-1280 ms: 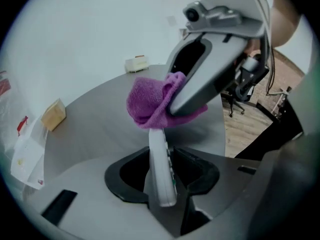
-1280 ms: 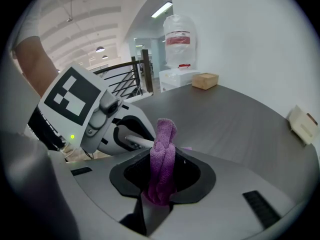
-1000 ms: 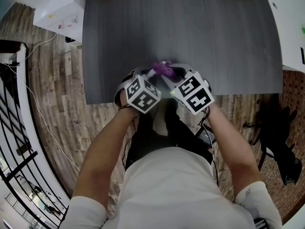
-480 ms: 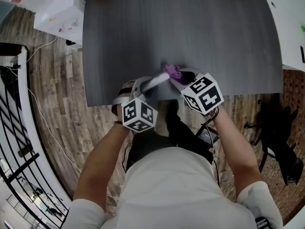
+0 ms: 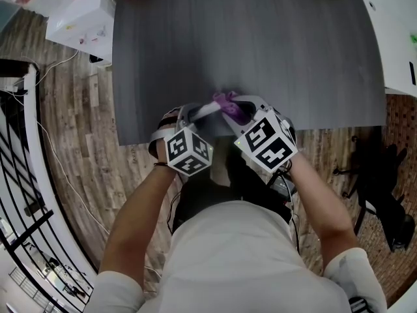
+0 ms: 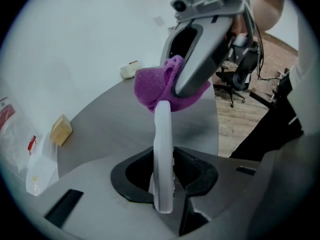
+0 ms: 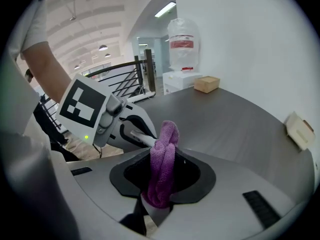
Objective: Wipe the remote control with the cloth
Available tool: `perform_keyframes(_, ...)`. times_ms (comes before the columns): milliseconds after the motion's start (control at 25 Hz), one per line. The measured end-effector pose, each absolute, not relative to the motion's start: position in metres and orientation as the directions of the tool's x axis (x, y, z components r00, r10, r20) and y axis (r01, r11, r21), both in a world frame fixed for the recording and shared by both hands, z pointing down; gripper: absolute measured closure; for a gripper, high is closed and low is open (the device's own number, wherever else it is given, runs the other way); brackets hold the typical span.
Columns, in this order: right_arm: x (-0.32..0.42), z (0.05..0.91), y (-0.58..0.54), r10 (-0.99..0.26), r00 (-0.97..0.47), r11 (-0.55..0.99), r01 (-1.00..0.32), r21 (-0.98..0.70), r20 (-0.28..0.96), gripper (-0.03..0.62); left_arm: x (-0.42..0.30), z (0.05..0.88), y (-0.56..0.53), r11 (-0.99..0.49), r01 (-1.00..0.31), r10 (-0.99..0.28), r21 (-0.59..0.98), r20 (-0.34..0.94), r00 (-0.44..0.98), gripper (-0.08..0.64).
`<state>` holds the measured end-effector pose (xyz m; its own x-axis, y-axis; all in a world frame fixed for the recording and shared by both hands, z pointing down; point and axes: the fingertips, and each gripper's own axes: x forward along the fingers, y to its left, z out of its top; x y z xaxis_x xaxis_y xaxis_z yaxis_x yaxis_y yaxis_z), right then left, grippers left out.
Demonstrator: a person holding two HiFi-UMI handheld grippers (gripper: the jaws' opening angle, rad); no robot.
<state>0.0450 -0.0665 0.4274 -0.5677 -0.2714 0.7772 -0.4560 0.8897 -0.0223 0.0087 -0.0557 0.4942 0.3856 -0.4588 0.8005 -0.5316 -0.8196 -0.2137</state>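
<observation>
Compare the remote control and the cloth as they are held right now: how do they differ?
The remote control is white, rigid and slim; the cloth is purple, soft and bunched. The remote control is clamped in the left gripper, the cloth in the right gripper. Shared: both are gripped, and they touch at the remote control's far end.

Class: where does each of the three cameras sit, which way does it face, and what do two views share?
Head view: on the head, facing down at the table; forearms, torso, left gripper, right gripper.
Left gripper view: rides that gripper, along jaws clamping the remote; a hand shows.
Right gripper view: likewise, jaws clamping the cloth; an arm shows.
Both gripper views: cloth on remote.
</observation>
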Motion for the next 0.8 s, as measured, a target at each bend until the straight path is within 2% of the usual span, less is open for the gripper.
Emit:
perform_keyframes(160,0.035,0.421,-0.062,-0.269,-0.596,0.893,-0.448,-0.035,0.756,0.491,0.005,0.498,-0.055,-0.805,-0.574,-0.431,-0.148,0.811,0.396,0.454)
perform_keyframes(320,0.009,0.398,-0.046,-0.196,-0.716,0.906,-0.394,-0.156,0.670,0.491,0.004,0.498,-0.058,-0.765,-0.643,-0.416,-0.047,0.798,0.436,0.454)
perform_keyframes(440,-0.009,0.377,-0.038,-0.184,-0.779,0.919,-0.352,-0.175,0.599,0.491,0.010,0.494,-0.060,-0.676,-0.723,-0.399,0.147,0.751,0.526,0.454)
perform_keyframes(560,-0.003,0.364,-0.050,-0.276,-0.780,0.902,-0.412,-0.130,0.561,0.491,0.004,0.486,-0.067,-0.471,-0.769,-0.429,0.432,0.650,0.628,0.454)
perform_keyframes(680,0.021,0.365,-0.071,-0.396,-0.729,0.844,-0.529,-0.091,0.559,0.491,-0.011,0.479,-0.076,-0.170,-0.661,-0.523,0.731,0.502,0.689,0.454)
perform_keyframes(800,0.046,0.386,-0.090,-0.504,-0.624,0.765,-0.644,-0.028,0.598,0.491,-0.030,0.472,-0.088,0.089,-0.408,-0.675,0.909,0.356,0.646,0.454)
